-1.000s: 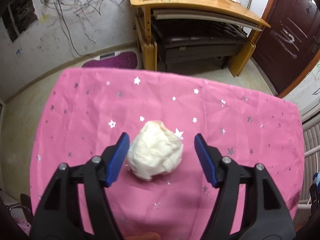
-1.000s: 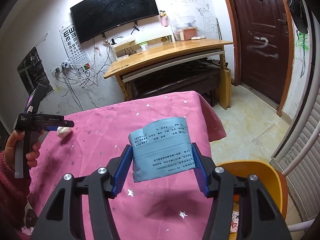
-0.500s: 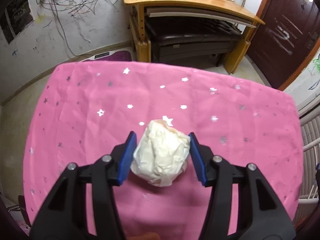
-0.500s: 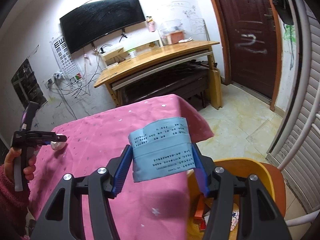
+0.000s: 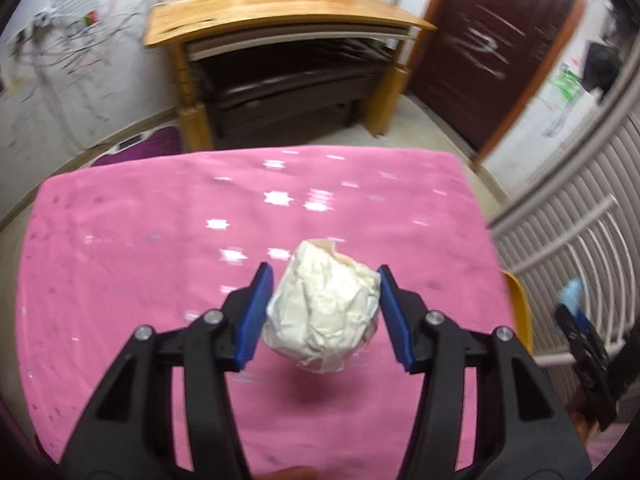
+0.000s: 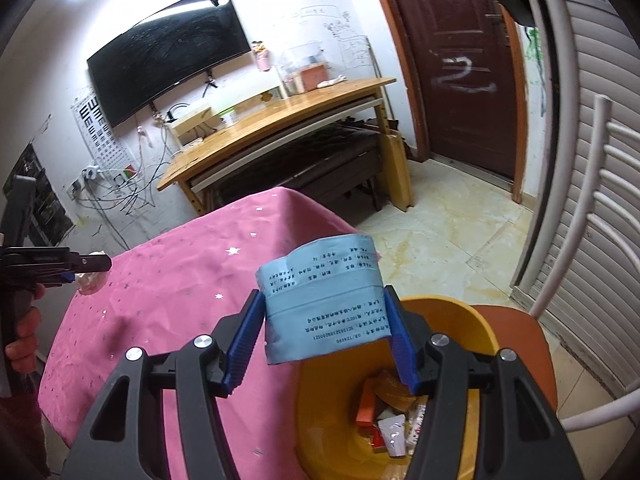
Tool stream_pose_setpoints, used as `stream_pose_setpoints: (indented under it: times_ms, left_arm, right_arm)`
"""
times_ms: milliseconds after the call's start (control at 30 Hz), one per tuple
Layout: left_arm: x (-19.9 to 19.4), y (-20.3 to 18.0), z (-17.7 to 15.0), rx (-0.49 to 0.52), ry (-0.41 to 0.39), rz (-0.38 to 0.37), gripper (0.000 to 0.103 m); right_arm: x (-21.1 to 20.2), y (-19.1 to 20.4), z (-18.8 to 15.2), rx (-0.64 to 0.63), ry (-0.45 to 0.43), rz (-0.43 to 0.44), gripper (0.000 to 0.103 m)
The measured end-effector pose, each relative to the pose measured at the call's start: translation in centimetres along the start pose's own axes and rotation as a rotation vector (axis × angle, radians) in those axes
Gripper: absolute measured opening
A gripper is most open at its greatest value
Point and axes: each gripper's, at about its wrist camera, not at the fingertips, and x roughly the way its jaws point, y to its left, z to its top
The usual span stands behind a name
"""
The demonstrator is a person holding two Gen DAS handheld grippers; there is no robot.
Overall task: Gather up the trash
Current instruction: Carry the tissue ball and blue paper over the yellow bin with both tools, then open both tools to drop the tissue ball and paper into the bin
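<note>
The pink star-printed tablecloth (image 5: 140, 240) fills the middle of the left wrist view, where a second ago it lay directly under a wad resting between spread pads; the yellow bin (image 6: 452, 320), absent from the right wrist view a second ago and only edging in half a second ago, now occupies the lower right of that frame with assorted packets visible inside, standing on an orange-brown chair seat (image 6: 516, 332) just beside the table edge. The right gripper (image 6: 324, 328) has thus travelled from above the cloth to the bin mouth — a judgement: its load is nearly placed for release. The blue printed wrapper (image 6: 320, 300), pinched flat between the blue pads, sits at frame centre; its long axis runs roughly left to right across the pads, its free upper flap curling up and away toward the top of the frame, its lower edge hanging at the bin's near rim. The left gripper (image 5: 324, 312) was spread either side of its target a second ago; it is now pressed onto the crumpled white paper ball (image 5: 324, 312), which shows a shadow on the cloth beneath it in the lower centre — apparently lifted; the ball is near-round, with no clear long axis, a small peak pointing to the upper frame.
</note>
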Motion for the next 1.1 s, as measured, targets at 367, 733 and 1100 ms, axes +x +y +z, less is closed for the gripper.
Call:
stream_pose_setpoints:
  times_ms: [367,733,1100]
  left_arm:
    - [1.0,-12.4,-2.1,0.190,0.031,-0.104,0.051]
    - [3.5,-20.0,-4.8,0.302,0.087,-0.159,0.051]
    - [4.5,-23.7,-6.4,0.393,0.123,-0.219,0.056]
  right_arm:
    - [-0.9,-4.3,-0.6,0.074,-0.006,-0.031,0.072]
    - [-3.2,-8.5,-0.7,0.212,-0.084,-0.023,0.073]
    - [-4.8,-11.6,-0.8,0.302,-0.143,-0.043,0.074]
